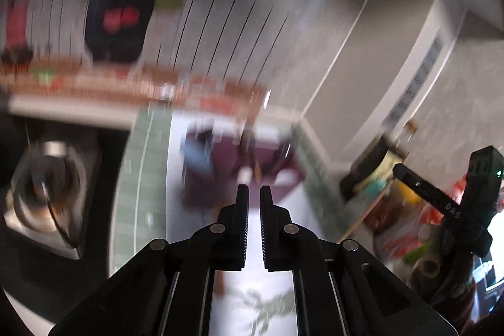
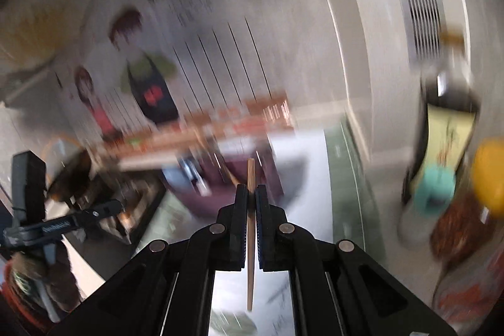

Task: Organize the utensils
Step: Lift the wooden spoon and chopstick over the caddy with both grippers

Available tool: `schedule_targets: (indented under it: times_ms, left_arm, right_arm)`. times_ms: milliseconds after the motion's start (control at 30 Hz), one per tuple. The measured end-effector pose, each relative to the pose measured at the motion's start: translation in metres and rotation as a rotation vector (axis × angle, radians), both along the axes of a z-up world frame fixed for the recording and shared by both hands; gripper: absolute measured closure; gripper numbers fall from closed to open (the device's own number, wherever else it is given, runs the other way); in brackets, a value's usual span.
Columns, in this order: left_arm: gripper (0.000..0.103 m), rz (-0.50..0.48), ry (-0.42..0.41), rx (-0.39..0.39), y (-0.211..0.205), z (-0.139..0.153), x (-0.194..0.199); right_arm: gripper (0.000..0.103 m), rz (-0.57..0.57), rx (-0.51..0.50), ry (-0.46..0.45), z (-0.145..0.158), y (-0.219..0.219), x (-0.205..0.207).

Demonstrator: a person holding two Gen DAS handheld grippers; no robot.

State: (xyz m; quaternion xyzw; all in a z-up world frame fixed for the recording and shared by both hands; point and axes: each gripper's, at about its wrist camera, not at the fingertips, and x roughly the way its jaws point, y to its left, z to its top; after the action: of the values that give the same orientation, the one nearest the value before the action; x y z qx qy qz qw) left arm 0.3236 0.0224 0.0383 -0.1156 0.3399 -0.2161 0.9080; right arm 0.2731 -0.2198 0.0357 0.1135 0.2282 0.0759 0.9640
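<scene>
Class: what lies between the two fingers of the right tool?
A thin wooden stick, likely a chopstick, is clamped between the right tool's fingers, seen in the right wrist view.

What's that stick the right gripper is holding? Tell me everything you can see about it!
The wooden stick is thin, straight and light brown, like a chopstick. It looks like plain wood, with a blunt squared tip. The right gripper pinches it between its two black fingers, so it runs lengthwise along them. One end pokes out past the fingertips toward a blurry purple tray; the other reaches back under the gripper. Only the fingers touch it.
</scene>
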Motion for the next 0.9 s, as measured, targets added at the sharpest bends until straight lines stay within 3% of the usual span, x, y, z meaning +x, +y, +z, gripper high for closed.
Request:
schedule_targets:
  times_ms: [100, 200, 267, 333, 367, 467, 567, 900]
  left_arm:
    - [0.096, 0.006, -0.043, 0.04, -0.001, 0.018, 0.009]
    - [0.094, 0.029, 0.005, 0.065, 0.003, 0.003, 0.024]
    - [0.086, 0.036, 0.078, 0.053, 0.007, -0.023, 0.035]
    - [0.056, 0.039, 0.169, 0.047, 0.006, -0.058, 0.044]
    - [0.054, 0.03, 0.216, 0.06, 0.001, -0.08, 0.049]
    - [0.054, 0.01, 0.268, 0.112, -0.018, -0.126, 0.054]
    - [0.055, 0.019, 0.238, 0.185, -0.038, -0.154, 0.056]
    - [0.061, 0.074, 0.253, 0.377, -0.066, -0.194, 0.071]
  right_arm:
    - [0.098, 0.011, -0.043, -0.097, 0.035, 0.009, -0.001]
    - [0.098, 0.014, -0.06, -0.109, 0.044, 0.011, 0.003]
    - [0.098, 0.007, -0.065, -0.091, 0.04, 0.008, 0.005]
    - [0.098, -0.009, -0.063, -0.061, 0.03, 0.004, 0.009]
    - [0.098, -0.017, -0.06, -0.043, 0.025, 0.0, 0.011]
    - [0.098, -0.036, -0.054, 0.015, 0.004, -0.004, 0.017]
    - [0.098, -0.046, -0.042, 0.06, -0.015, -0.008, 0.021]
    - [0.098, -0.045, -0.046, 0.11, -0.042, -0.007, 0.019]
